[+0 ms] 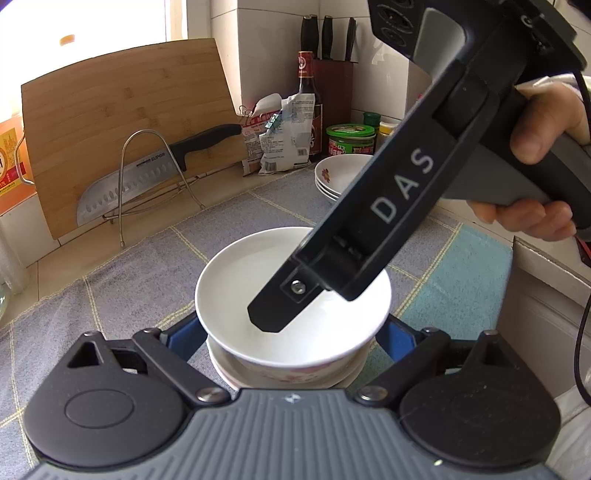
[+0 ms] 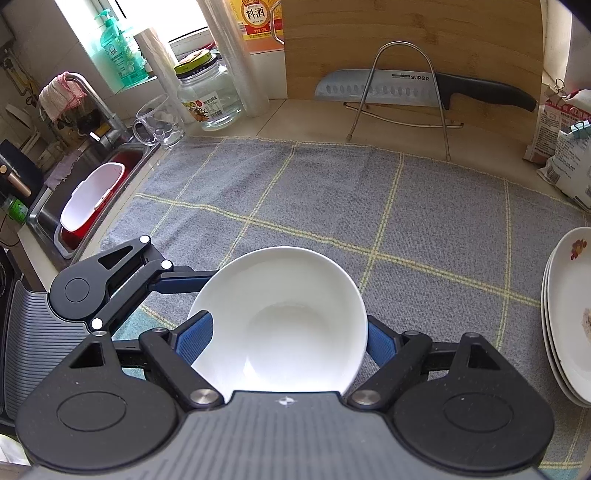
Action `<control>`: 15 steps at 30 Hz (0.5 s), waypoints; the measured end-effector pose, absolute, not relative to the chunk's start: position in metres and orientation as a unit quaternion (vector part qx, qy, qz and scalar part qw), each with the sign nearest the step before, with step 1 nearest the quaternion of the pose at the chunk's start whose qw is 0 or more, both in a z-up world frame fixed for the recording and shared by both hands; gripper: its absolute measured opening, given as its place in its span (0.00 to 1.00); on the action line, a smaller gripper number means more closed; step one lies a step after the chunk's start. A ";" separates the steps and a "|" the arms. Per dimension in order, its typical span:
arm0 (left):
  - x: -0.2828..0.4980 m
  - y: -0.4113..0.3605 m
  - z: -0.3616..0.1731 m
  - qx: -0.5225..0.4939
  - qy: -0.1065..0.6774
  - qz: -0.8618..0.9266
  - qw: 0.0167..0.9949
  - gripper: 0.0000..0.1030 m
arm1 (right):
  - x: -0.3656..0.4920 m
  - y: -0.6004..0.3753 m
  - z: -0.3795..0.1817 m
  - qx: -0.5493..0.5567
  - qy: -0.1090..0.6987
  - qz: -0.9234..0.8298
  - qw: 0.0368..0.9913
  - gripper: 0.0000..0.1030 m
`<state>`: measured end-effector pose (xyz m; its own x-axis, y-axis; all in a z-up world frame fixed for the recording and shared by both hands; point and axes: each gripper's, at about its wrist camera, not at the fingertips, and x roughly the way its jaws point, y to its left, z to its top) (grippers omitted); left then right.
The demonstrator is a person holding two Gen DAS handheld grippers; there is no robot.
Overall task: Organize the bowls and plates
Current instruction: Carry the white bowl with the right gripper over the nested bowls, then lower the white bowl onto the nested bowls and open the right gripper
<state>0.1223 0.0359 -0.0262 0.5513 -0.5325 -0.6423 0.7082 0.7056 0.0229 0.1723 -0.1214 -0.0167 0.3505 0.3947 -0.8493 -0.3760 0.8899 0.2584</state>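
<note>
Left wrist view: right gripper hides much of the bowl it grips; left gripper's contact is unclear.

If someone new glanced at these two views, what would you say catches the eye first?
Most striking is the plain white bowl at the centre of the grey checked cloth, with both grippers' blue fingers at its sides; in the left wrist view it sits in a flower-patterned bowl. Behind, a large knife rests on a wire rack against the bamboo cutting board. A stack of flowered plates waits at the right edge.
</note>
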 end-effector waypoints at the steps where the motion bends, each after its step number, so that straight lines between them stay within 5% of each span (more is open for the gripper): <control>1: 0.123 0.035 -0.027 0.142 0.312 -0.357 0.869 0.93 | 0.172 -0.121 -0.017 0.009 0.520 0.234 0.822 0.87; 15: 0.128 0.033 -0.033 0.141 0.323 -0.353 0.867 0.95 | 0.175 -0.122 -0.022 0.011 0.522 0.243 0.817 0.87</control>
<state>0.1279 0.0334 -0.0333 0.5420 -0.5198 -0.6604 0.7028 0.7112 0.0171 0.1755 -0.1218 -0.0218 0.3359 0.4089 -0.8485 -0.3861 0.8815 0.2719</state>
